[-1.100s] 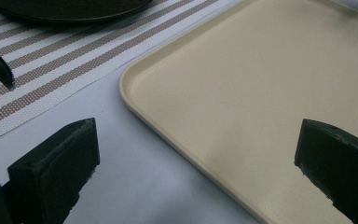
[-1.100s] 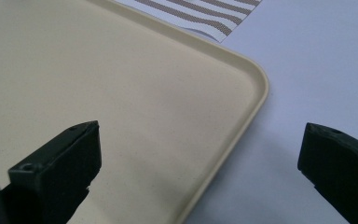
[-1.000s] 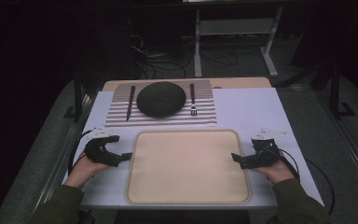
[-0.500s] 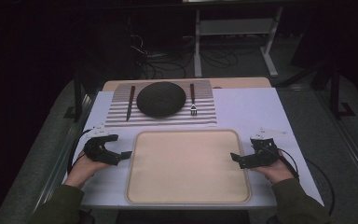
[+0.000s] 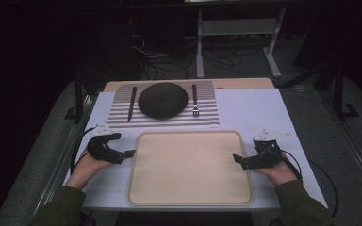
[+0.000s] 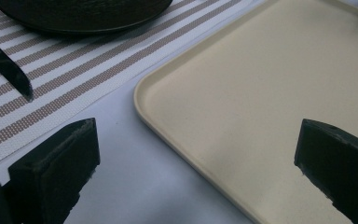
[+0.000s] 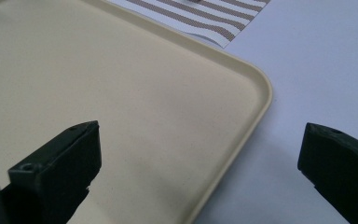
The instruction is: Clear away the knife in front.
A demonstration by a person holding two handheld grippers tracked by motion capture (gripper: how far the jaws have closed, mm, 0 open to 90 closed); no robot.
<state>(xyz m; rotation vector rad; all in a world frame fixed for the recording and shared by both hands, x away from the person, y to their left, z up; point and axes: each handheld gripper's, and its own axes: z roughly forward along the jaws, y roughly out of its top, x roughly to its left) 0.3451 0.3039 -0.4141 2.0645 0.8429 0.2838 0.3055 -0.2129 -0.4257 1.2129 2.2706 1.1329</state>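
A beige tray (image 5: 191, 169) lies at the front middle of the white table. My left gripper (image 5: 125, 156) rests at the tray's left rim, open. In the left gripper view its gripper (image 6: 196, 135) stands open, one jaw over the table and the other over the tray (image 6: 261, 79). My right gripper (image 5: 240, 162) sits at the tray's right rim, open too. In the right gripper view its gripper (image 7: 200, 135) has one jaw on each side of the tray rim (image 7: 256, 107) near a rounded corner. Neither holds anything.
Behind the tray lies a striped placemat (image 5: 207, 117) with a dark round plate (image 5: 162, 99), a dark knife (image 5: 132, 103) left of it and a fork (image 5: 194, 101) right of it. The knife tip (image 6: 18, 81) and plate edge (image 6: 74, 18) lie beyond the left jaws.
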